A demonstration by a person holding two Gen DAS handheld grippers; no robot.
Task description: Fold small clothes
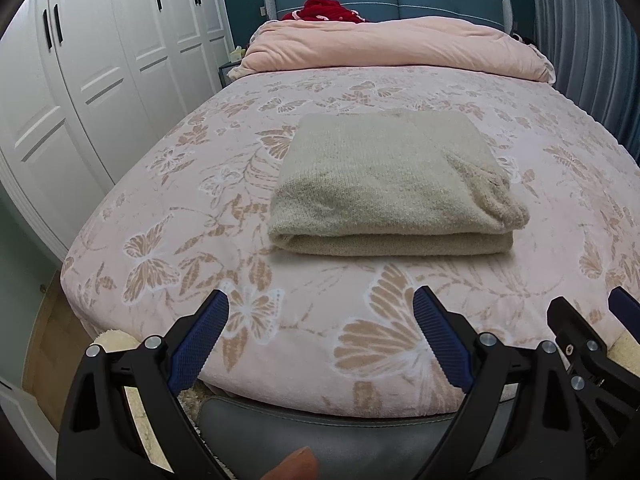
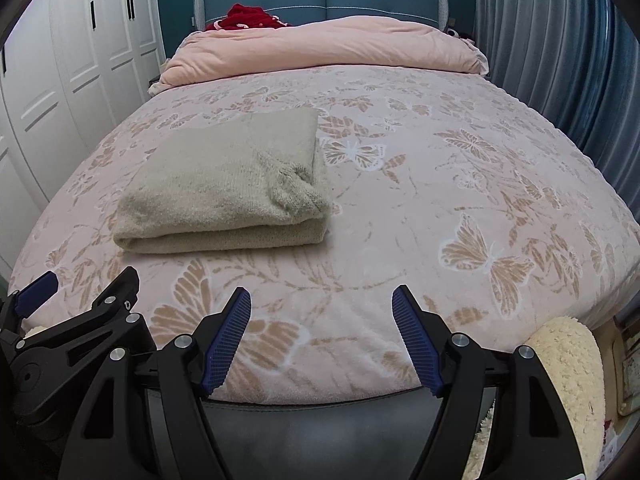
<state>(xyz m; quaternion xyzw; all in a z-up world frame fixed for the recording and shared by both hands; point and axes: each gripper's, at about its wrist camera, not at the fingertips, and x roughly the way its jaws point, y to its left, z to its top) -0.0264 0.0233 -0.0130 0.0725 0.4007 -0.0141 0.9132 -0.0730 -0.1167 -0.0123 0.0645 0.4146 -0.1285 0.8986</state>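
Observation:
A beige knitted garment (image 1: 388,188) lies folded into a thick rectangle on the pink butterfly-patterned bed cover (image 1: 200,200). It also shows in the right wrist view (image 2: 224,196), left of centre. My left gripper (image 1: 322,304) is open and empty, held over the foot of the bed, short of the garment. My right gripper (image 2: 322,300) is open and empty, beside the left one and to the right of the garment. The right gripper's fingers (image 1: 576,320) show at the left view's right edge; the left gripper's fingers (image 2: 116,292) show at the right view's left edge.
A rolled pink duvet (image 1: 392,46) lies across the head of the bed, with a red garment (image 1: 328,8) behind it. White wardrobe doors (image 1: 100,72) stand on the left, blue-grey curtains (image 2: 560,60) on the right. A cream fluffy item (image 2: 568,364) sits by the bed's foot.

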